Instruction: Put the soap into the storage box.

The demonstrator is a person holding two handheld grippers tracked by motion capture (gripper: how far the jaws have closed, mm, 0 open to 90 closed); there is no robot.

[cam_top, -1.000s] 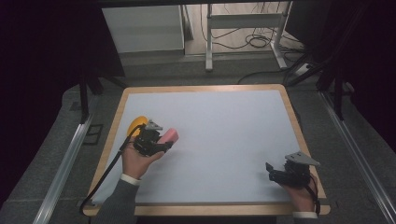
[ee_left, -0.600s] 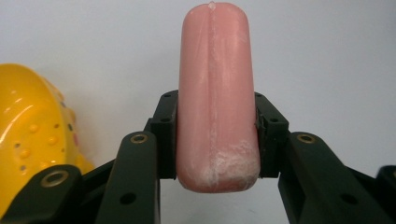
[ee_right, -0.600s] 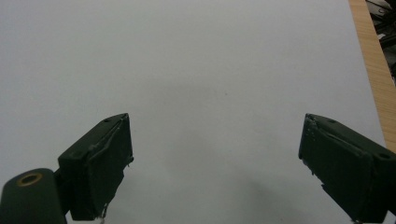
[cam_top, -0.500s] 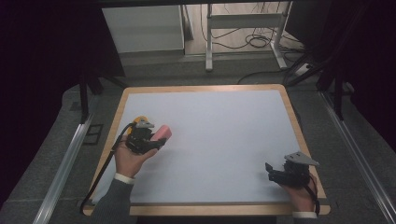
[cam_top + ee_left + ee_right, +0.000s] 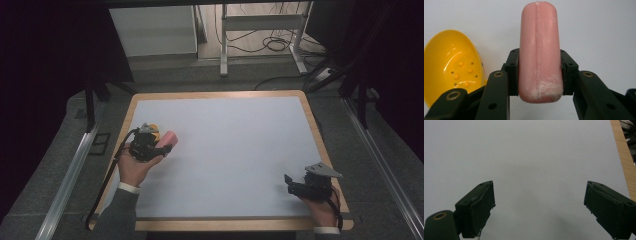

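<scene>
My left claw (image 5: 539, 72) is pinching a pink sausage (image 5: 539, 50) across its lower half, carrying it at the left side of the bench (image 5: 225, 150), just beside a yellow perforated scoop (image 5: 451, 70). I judge this the carry step; next I must line the sausage over the scoop and release gently. My right claw (image 5: 539, 207) is spread wide, idle near the bench's right corner. The surface is plain white with a wooden rim; the room behind is dark, with cables (image 5: 270, 42) on the floor.
</scene>
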